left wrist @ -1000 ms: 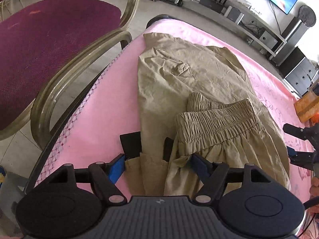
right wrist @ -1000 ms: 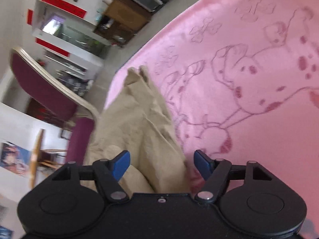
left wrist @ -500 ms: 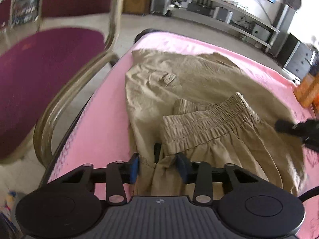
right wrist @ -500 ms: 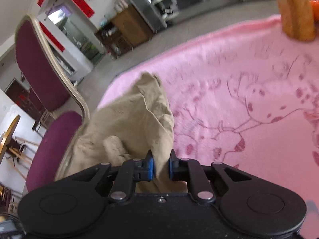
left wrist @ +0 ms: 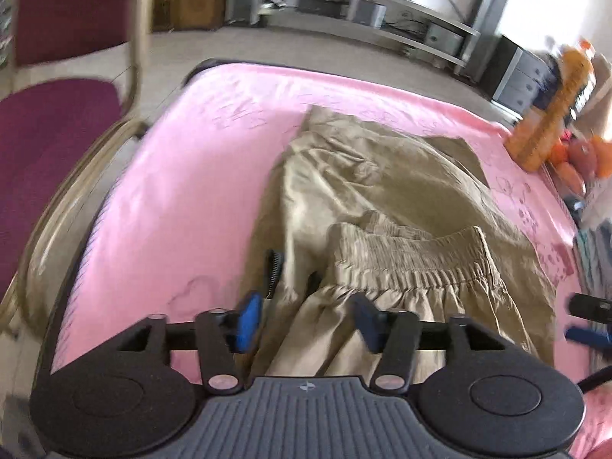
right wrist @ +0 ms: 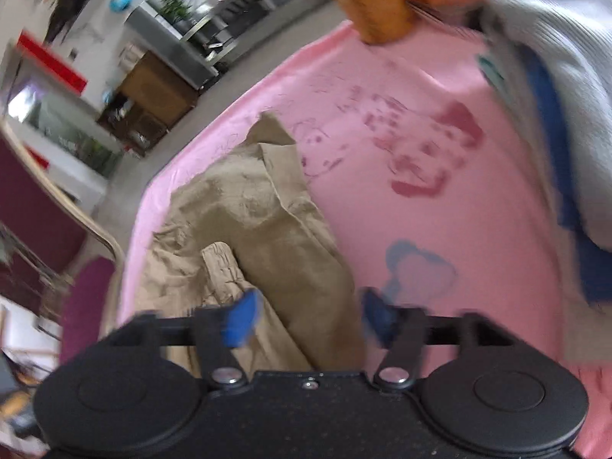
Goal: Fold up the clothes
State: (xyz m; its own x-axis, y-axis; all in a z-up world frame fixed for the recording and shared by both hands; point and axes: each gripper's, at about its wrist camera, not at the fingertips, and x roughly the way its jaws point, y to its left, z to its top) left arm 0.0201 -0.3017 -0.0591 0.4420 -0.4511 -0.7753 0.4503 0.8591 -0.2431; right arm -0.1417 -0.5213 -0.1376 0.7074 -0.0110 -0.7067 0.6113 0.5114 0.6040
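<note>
The left gripper (left wrist: pixel 306 319) has its fingers wide apart over the near edge of the tan pants (left wrist: pixel 386 206), which lie folded in the middle of the pink blanket (left wrist: pixel 183 199). Only this view shows the stretchy waistband (left wrist: pixel 413 264). The right gripper (right wrist: pixel 306 319) is wide apart too, and only its view shows a grey and blue cloth (right wrist: pixel 554 122) at the far right edge. A purple chair (left wrist: pixel 49 141) stands beside the blanket, and an orange bottle (left wrist: pixel 554 111) stands at the far corner.

Both pictures are smeared. The near end of the tan trousers (left wrist: pixel 382 199) goes under the left tongs (left wrist: pixel 294 267) and out of sight. The orange bottle (right wrist: pixel 376 7) is cut off at the top edge and too fuzzy to read.
</note>
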